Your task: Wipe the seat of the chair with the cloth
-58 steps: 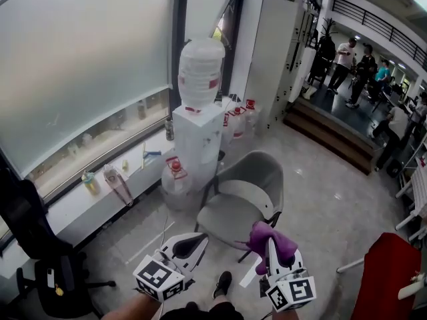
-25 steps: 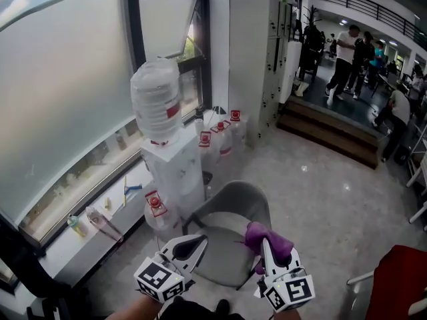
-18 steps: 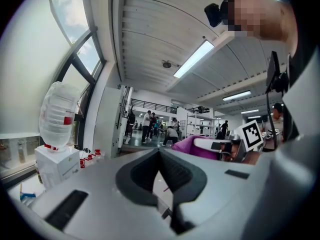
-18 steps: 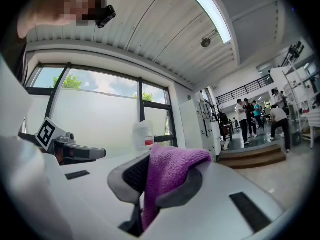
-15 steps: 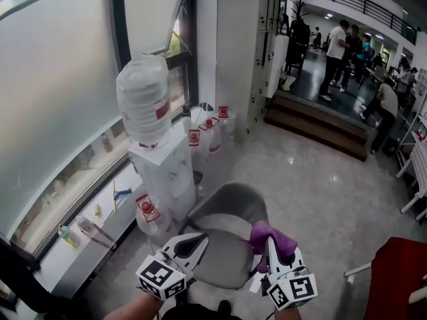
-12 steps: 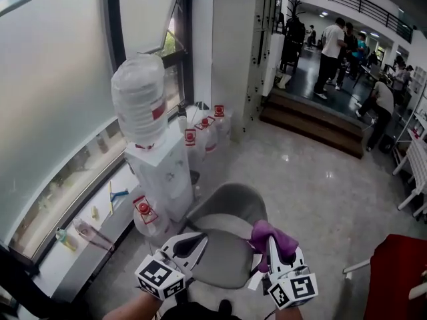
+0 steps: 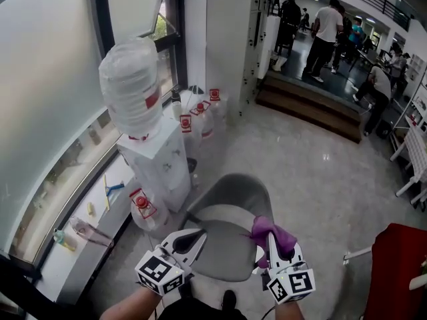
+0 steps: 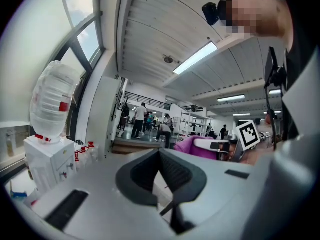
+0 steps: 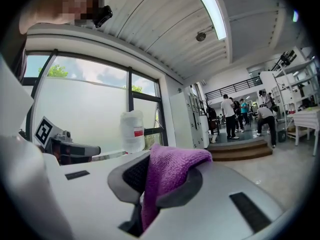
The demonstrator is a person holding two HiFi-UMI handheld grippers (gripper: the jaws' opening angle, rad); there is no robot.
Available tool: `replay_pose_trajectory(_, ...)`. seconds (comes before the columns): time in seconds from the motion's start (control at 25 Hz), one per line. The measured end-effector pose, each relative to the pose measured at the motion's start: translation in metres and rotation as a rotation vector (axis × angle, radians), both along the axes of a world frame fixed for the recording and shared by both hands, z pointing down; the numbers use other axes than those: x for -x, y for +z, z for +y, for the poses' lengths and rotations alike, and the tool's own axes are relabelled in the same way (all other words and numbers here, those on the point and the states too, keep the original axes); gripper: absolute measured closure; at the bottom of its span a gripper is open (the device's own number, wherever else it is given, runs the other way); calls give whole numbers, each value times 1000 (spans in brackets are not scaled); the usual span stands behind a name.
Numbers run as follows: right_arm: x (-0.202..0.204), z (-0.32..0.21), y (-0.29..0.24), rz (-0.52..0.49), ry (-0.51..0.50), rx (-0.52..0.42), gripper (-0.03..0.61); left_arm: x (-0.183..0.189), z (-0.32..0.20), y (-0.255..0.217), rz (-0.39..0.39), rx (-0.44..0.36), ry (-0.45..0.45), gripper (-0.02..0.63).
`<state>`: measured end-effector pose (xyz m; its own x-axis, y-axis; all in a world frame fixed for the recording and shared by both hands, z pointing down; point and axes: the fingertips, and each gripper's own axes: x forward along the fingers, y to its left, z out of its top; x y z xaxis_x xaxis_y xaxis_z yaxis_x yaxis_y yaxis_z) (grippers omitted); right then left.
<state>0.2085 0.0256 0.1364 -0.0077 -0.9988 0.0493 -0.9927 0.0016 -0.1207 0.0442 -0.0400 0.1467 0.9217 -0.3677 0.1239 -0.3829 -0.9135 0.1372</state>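
A grey padded chair with a curved back stands on the floor just ahead of me, its seat facing up. My right gripper is shut on a purple cloth that bunches out past its jaws, above the seat's right edge; the same purple cloth fills the jaws in the right gripper view. My left gripper hovers over the seat's left front, jaws closed together with nothing between them.
A white water dispenser with a big bottle stands left of the chair, spare bottles behind it. A window sill runs along the left. Steps and people are far back; a red object is at right.
The view has closed in on the chair and tipped down; both grippers keep their pose, the cloth still in the right one.
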Motion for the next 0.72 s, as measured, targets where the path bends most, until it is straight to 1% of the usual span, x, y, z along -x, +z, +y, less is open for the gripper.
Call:
replay_pose_trajectory(0.2, 0, -8, 29, -8, 8, 41, 552, 3, -7, 23, -12, 31, 12, 611)
replay_pose_trajectory(0.36, -2, -15, 66, -13, 22, 96, 554, 2, -12, 48, -28, 56, 27, 611)
replay_pose_trajectory(0.72, -10, -29, 159, -40, 66, 219, 554, 1, -31, 125, -95, 117, 23, 611)
